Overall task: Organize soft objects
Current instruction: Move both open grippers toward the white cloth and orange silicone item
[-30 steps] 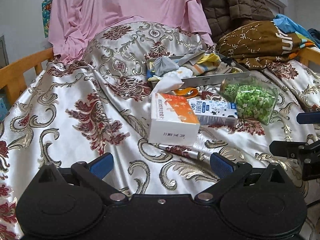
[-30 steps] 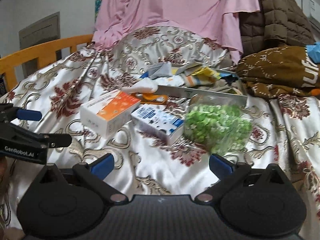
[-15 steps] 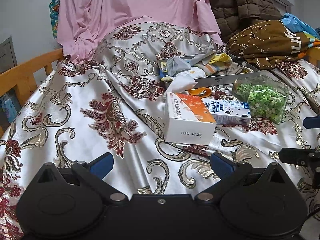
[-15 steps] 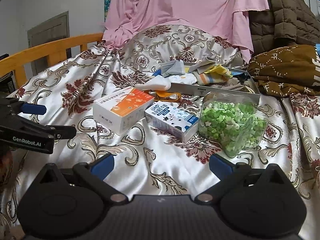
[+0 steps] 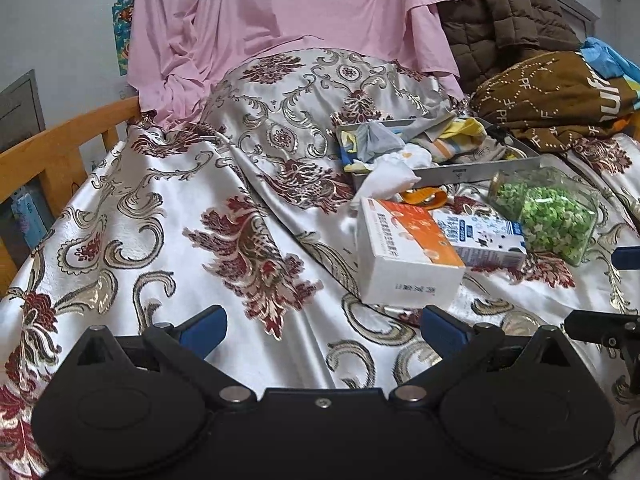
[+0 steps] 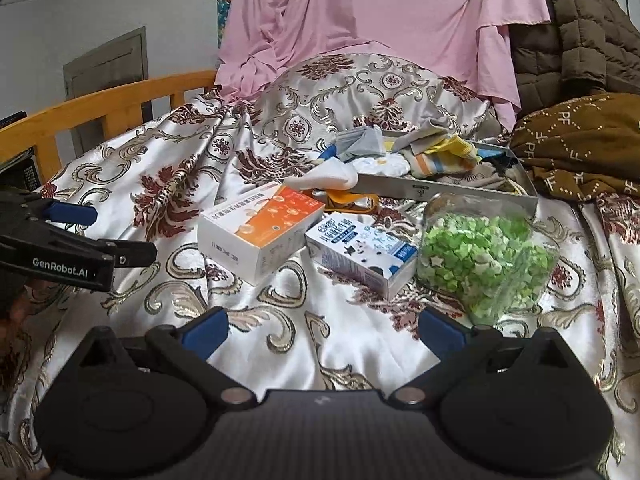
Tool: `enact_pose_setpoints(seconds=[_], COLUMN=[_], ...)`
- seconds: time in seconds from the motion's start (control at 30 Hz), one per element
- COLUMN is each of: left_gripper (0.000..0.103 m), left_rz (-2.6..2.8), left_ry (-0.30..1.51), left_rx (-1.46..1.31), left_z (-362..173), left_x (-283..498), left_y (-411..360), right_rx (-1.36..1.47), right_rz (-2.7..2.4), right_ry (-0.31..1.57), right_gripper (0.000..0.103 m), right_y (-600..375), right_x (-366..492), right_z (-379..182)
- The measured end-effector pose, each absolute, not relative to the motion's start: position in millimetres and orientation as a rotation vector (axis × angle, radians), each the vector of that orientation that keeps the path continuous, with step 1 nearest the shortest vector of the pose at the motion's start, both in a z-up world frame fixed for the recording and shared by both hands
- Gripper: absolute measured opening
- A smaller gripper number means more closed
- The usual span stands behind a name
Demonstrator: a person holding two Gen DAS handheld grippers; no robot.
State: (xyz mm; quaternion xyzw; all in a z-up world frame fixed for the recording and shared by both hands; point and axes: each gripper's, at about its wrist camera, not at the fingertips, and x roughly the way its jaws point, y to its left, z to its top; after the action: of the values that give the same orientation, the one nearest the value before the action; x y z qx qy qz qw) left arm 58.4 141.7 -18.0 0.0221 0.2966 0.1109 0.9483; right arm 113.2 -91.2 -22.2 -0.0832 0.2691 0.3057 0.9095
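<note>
A metal tray at the back of the bed holds several socks and small cloths. A white sock hangs over the tray's front left edge. My left gripper is open and empty, low over the bedspread, well short of the tray. My right gripper is open and empty, in front of the boxes. The left gripper also shows at the left edge of the right wrist view.
In front of the tray lie an orange-and-white box, a blue-and-white carton, a jar of green paper stars and an orange object. A wooden bed rail runs along the left. Brown bedding is piled right.
Both grippers have drawn back and risen a little from the boxes, so the objects look smaller and farther. Nothing on the bed has moved. Both stay open.
</note>
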Motion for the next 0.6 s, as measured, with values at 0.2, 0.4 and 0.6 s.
enact_pose_setpoints(seconds=[0.2,0.4,0.6], left_gripper=[0.102,0.102,0.102], left_rz=[0.245,0.25,0.251], left_ry=[0.592,0.581,0.555], left_rx=[0.016,0.016,0.013], left_z=[-14,-6,9], left_x=[67,75,93], left_y=[153,162,178], right_rx=[-0.185,-0.19,-0.187], right_rz=[0.622,0.628,0.62], right_ry=[0.535,0.532,0.529], right_gripper=[0.103,0.103,0.103], right_y=[-85,-79,-73], right_x=[120,126,141], right_z=[-20,-18,-13])
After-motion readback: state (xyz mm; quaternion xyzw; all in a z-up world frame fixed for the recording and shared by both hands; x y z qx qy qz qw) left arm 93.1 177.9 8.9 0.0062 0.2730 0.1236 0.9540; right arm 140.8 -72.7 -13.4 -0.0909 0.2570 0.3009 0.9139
